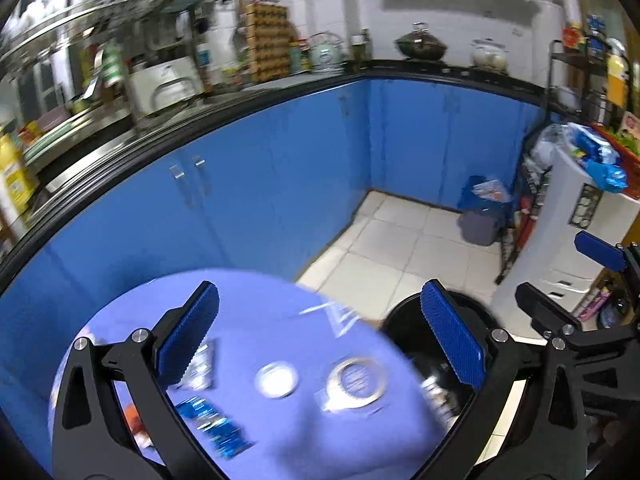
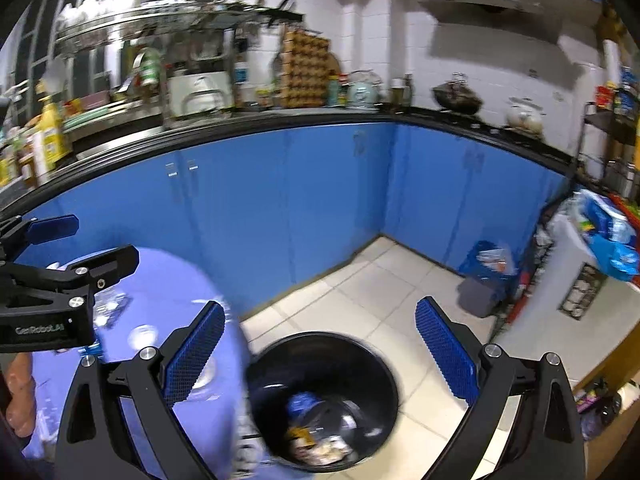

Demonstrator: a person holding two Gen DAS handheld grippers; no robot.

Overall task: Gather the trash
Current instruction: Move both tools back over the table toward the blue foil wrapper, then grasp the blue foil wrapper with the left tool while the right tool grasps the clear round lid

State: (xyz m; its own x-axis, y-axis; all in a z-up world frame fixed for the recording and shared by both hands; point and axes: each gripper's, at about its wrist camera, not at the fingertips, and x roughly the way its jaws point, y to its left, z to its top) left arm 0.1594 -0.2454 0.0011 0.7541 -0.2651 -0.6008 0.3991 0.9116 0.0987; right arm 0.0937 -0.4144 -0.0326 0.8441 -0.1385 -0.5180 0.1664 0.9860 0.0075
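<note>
Closest to me, my left gripper [image 1: 320, 344] hangs with its jaws spread wide and nothing between the blue pads, above a round table [image 1: 280, 432] draped in a lilac cloth. Under it the litter waits: a blue wrapper [image 1: 218, 426], a crinkled clear packet [image 1: 200, 364], a white lid [image 1: 277, 379] and a clear ring-shaped lid [image 1: 357, 380], all smeared by motion blur.

My right gripper [image 2: 320, 354] is likewise splayed and empty, poised over the black bin [image 2: 324, 404], which stands on the floor tiles just beside the table's edge and already holds scraps at its bottom. Each tool shows at the edge of the other's view, so the two sit side by side at similar height, tilted forward and down.

I judge this a between-picks moment: trash in the bin, several pieces left on the cloth. The next move, I reckon, calls for dropping one gripper onto a piece, probably the wrapper or a lid, and the flat lids will need a careful edge-on pinch.

Farther off run the blue cabinets [image 1: 280, 184] and a cluttered counter.
</note>
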